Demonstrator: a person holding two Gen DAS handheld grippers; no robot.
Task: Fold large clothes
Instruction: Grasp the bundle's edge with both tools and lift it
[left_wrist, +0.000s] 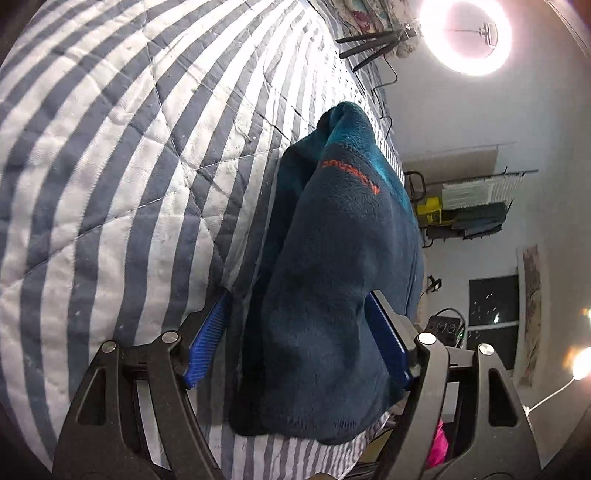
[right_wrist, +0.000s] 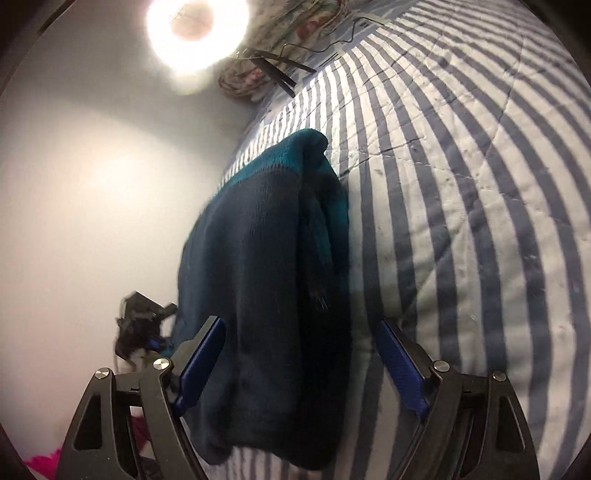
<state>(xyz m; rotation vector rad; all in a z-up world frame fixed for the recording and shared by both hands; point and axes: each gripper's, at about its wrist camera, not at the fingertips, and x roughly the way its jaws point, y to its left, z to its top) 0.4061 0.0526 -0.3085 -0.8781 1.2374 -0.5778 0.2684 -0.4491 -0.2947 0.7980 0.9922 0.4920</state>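
Lying folded on the striped quilt (left_wrist: 110, 155) near the bed's edge: dark blue fleece (left_wrist: 332, 277). Straddling it with fingers (left_wrist: 207, 347) spread, pads not pressing: left gripper (left_wrist: 299, 347). Straddling likewise, fingers (right_wrist: 402, 365) spread wide: right gripper (right_wrist: 303, 362).

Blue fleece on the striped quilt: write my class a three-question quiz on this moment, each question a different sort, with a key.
1. True or false: the fleece garment lies spread out flat in a single layer.
2. Multiple choice: the lettering on the fleece is A) white B) orange C) yellow.
3. Fill in: the left tongs and right tongs both stand ____, fleece between their blue pads.

Key
1. False: it is bunched up on the striped quilt.
2. B
3. open, neither clamping the fleece.
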